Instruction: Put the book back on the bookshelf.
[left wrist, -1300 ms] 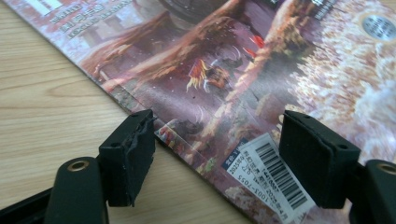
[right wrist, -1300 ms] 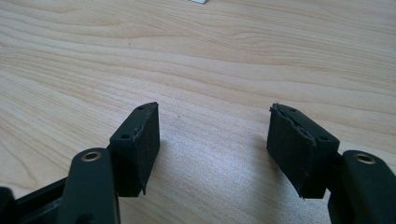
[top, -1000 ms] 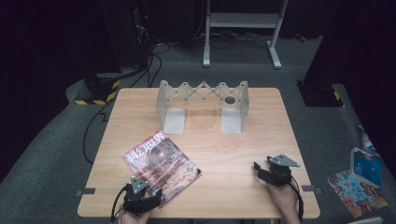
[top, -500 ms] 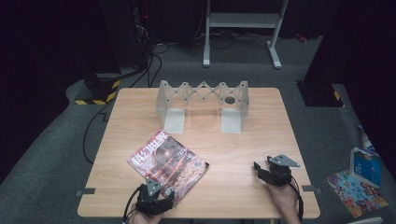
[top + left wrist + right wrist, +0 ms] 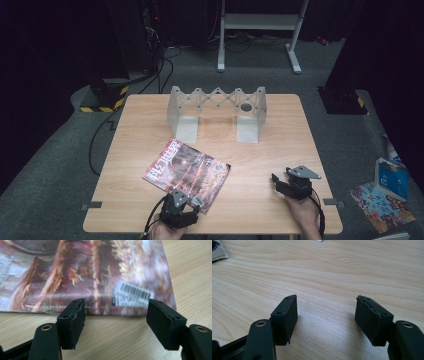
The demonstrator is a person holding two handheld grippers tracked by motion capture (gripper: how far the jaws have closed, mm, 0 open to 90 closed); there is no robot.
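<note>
Left gripper (image 5: 181, 207) sits at the table's (image 5: 150, 120) near edge, left of centre, held in a hand at that edge; jaws spread wide, holding nothing; in the left gripper view they straddle the magazine's near edge, the barcode label (image 5: 133, 295) lying between them, whether the pads touch the paper cannot be told. Magazine (image 5: 187, 171) lies flat on the table, turned at an angle, cover up, in the near-left part of the top, its near corner just by the gripper. Grey folding rack (image 5: 217, 112) stands upright toward the far edge, near centre, well apart from the magazine. Right gripper (image 5: 285, 185) rests near the near-right corner, held in a hand (image 5: 304, 212); jaws spread over bare wood, gripping nothing, well apart from the magazine.
</note>
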